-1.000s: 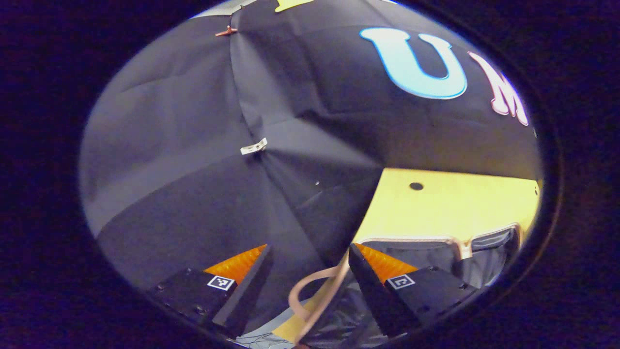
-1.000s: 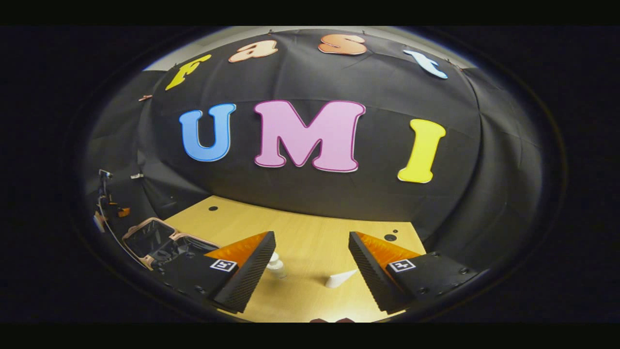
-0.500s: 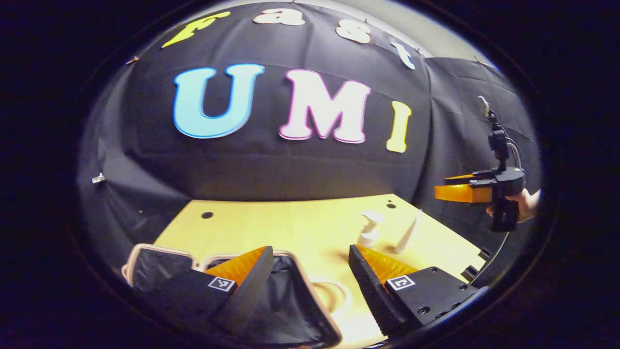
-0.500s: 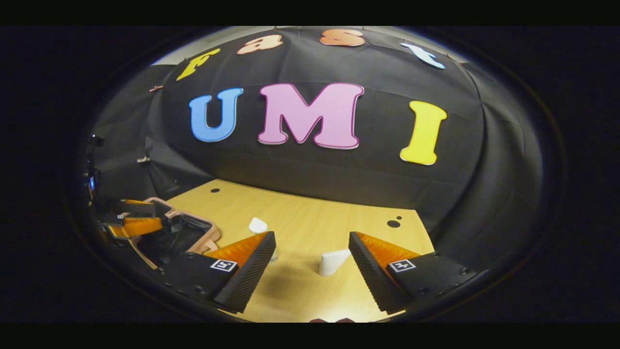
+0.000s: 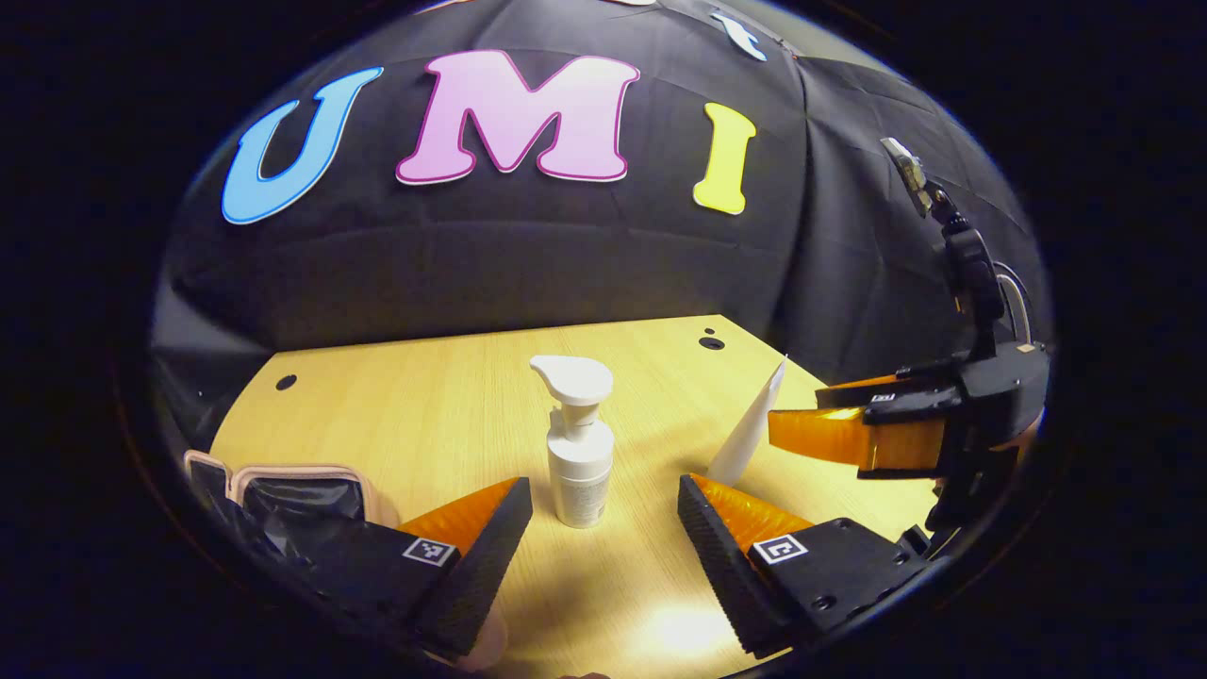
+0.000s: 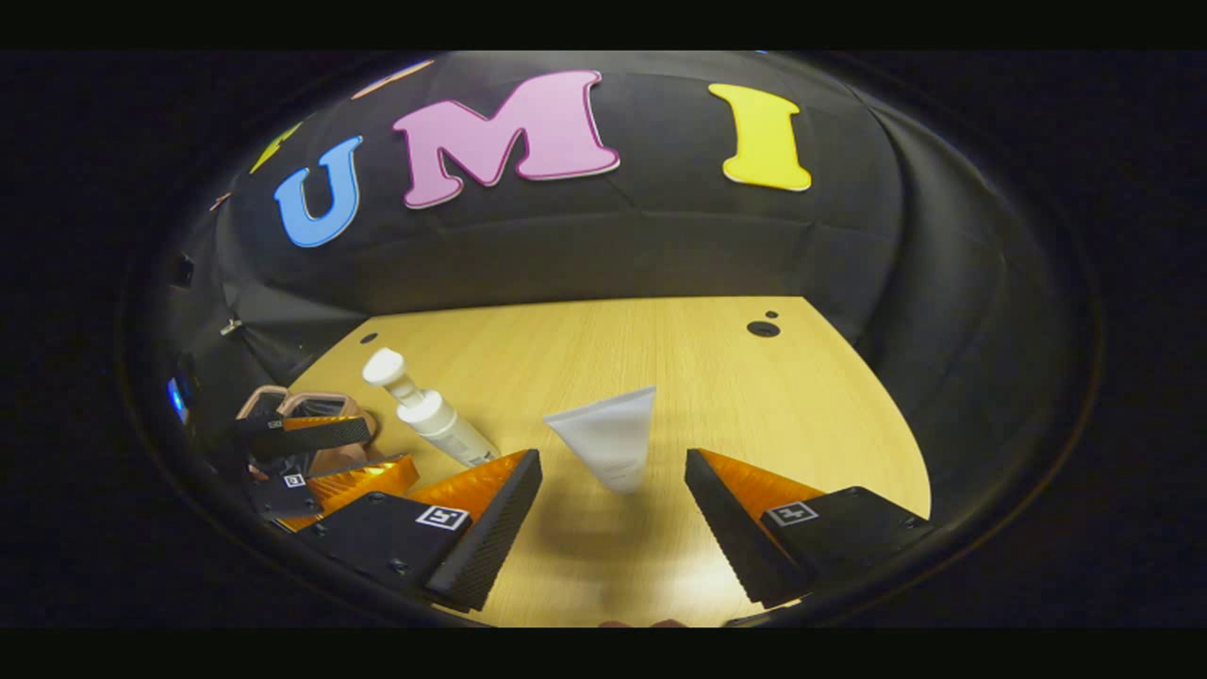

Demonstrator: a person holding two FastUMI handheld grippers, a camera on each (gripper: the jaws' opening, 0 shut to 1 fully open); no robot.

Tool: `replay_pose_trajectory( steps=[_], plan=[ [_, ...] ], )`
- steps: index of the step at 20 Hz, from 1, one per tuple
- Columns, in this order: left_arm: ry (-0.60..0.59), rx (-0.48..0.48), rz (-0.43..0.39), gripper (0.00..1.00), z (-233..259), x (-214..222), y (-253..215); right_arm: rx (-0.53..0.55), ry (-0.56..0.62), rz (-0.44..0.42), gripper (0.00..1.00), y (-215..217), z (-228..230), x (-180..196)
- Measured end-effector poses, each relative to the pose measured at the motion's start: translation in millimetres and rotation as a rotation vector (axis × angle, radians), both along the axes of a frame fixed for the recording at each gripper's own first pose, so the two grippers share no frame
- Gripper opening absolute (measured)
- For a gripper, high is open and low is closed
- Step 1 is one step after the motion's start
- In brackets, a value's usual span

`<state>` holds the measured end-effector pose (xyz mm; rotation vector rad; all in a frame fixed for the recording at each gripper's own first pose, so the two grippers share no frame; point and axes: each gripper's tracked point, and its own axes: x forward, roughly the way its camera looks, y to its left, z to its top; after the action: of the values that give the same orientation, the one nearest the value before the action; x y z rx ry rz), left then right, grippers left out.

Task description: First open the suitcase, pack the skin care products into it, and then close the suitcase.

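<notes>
Now we have swung both grippers off the open suitcase [image 5: 283, 486] toward the products, left gripper [image 5: 603, 514] spread before the pump bottle [image 5: 577, 443], right gripper [image 6: 613, 500] spread before the white tube [image 6: 608, 436], ready to grasp.

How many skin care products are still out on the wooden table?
2. A white pump bottle stands upright ahead of the left gripper; a white squeeze tube stands ahead of the right gripper. The open suitcase interior is partly hidden.

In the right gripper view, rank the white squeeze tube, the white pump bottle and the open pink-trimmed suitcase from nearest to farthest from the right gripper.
1. White squeeze tube, just ahead of the right gripper, between its open fingers.
2. White pump bottle, ahead to the left.
3. Open pink-trimmed suitcase, far left.
</notes>
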<state>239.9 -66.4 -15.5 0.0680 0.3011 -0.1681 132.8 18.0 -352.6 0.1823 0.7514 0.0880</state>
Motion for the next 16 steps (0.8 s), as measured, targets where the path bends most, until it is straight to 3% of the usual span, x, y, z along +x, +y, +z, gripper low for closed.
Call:
replay_pose_trajectory(
  steps=[4,10,11,12,13,16],
  plan=[
    [0.032,0.018,0.038,0.98,-16,28,-5,-0.004,0.075,0.035,0.98,10,-41,9],
    [0.048,0.074,0.052,0.97,-30,65,-3,-0.010,0.080,0.026,0.98,22,-62,32],
    [0.047,0.081,0.051,0.97,-32,69,-3,-0.013,0.082,0.022,0.89,22,-63,33],
    [0.049,0.088,0.050,0.97,-34,74,-3,-0.022,0.080,0.020,0.98,20,-65,34],
    [0.063,0.087,0.037,0.97,-39,77,-7,-0.026,0.083,0.021,0.98,19,-67,35],
    [0.092,0.082,0.009,0.92,-56,89,-16,-0.034,0.080,0.015,0.60,13,-68,38]
  ],
)
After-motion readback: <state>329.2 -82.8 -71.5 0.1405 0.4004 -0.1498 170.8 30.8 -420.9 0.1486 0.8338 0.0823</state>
